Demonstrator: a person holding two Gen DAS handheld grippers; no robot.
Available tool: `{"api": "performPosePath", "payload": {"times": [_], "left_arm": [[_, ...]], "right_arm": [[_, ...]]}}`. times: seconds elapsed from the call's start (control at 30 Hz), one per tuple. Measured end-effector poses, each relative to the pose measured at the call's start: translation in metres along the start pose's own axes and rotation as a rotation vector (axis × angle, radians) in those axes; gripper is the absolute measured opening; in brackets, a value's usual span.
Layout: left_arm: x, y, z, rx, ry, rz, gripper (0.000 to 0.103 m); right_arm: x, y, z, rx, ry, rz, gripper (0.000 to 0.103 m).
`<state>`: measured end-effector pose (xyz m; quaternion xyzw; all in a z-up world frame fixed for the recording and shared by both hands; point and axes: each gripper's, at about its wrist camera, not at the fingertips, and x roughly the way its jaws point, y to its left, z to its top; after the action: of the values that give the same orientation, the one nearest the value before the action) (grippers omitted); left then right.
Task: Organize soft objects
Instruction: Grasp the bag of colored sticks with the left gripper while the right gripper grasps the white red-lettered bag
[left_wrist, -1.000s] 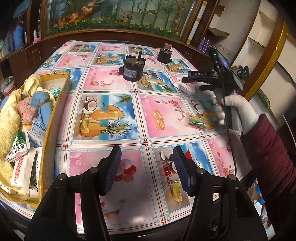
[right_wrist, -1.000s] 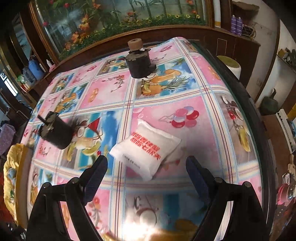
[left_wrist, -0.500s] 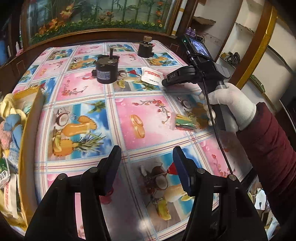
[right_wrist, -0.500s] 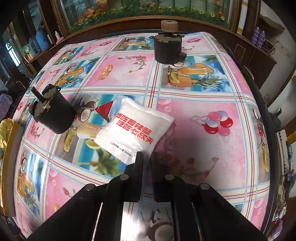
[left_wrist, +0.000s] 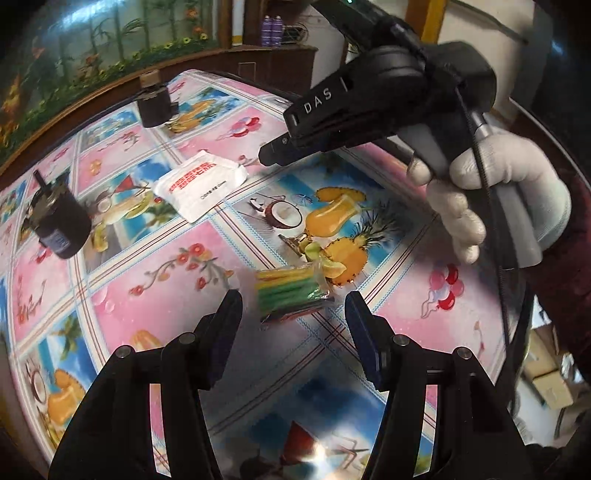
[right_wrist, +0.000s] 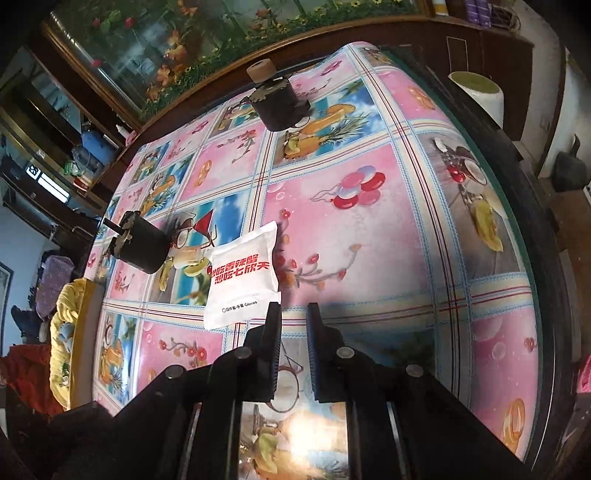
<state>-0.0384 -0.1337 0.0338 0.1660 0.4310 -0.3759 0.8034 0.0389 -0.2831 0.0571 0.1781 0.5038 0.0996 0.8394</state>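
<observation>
left gripper (left_wrist: 293, 308): jaws apart, nothing gripped; the colourful pack (left_wrist: 291, 291) lies on the table (left_wrist: 166, 258) between its fingertips, just ahead at 12 o'clock.
right gripper (right_wrist: 291, 314): jaws nearly closed, empty; the white sachet (right_wrist: 242, 280) lies at 10 o'clock, just beside the left finger.

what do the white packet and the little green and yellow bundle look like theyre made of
White packet: seems a thin plastic pouch, soft-filled, matte with printed red lettering and crimped edges. Green and yellow bundle: looks like soft coloured strips in clear glossy film, which glints and bunches at one end; the strips' own material is unclear.
</observation>
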Motion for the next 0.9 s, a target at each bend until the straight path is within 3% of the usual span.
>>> {"api": "performPosePath", "payload": {"times": [0.1, 0.13, 0.17, 0.27, 0.3, 0.33, 0.4, 0.6, 0.77, 0.9], "left_arm": [[0.021, -0.008, 0.004, 0.065, 0.048, 0.022, 0.057], [0.025, -0.009, 0.005, 0.073, 0.049, 0.035, 0.069], [0.028, -0.010, 0.007, 0.072, 0.044, 0.047, 0.074], [0.033, -0.005, 0.013, 0.010, 0.045, 0.053, 0.076], [0.033, -0.002, 0.014, -0.004, 0.038, 0.056, 0.071], [0.030, 0.001, 0.014, -0.024, 0.029, 0.070, 0.055], [0.024, 0.014, 0.013, -0.067, 0.029, 0.074, 0.037], [-0.001, 0.051, -0.010, -0.214, 0.015, 0.065, 0.037], [-0.040, 0.063, -0.029, -0.296, -0.056, 0.037, 0.038], [-0.063, 0.070, -0.044, -0.346, -0.095, 0.018, 0.038]], "right_arm": [[-0.001, -0.004, -0.005, -0.004, 0.001, 0.008, 0.013], [-0.002, -0.004, -0.005, -0.004, -0.002, 0.011, 0.014], [0.000, -0.004, -0.004, -0.004, -0.004, 0.018, 0.014], [0.002, 0.000, 0.004, -0.009, -0.022, 0.032, 0.014], [0.003, 0.001, 0.006, -0.007, -0.028, 0.041, 0.015], [0.004, 0.002, 0.008, -0.004, -0.032, 0.050, 0.015], [0.007, 0.004, 0.012, -0.004, -0.036, 0.053, 0.017], [0.019, 0.012, 0.026, 0.004, -0.071, 0.054, 0.068], [0.048, 0.030, 0.040, -0.013, -0.023, -0.010, 0.070], [0.068, 0.062, 0.041, -0.115, 0.004, -0.098, 0.070]]}}
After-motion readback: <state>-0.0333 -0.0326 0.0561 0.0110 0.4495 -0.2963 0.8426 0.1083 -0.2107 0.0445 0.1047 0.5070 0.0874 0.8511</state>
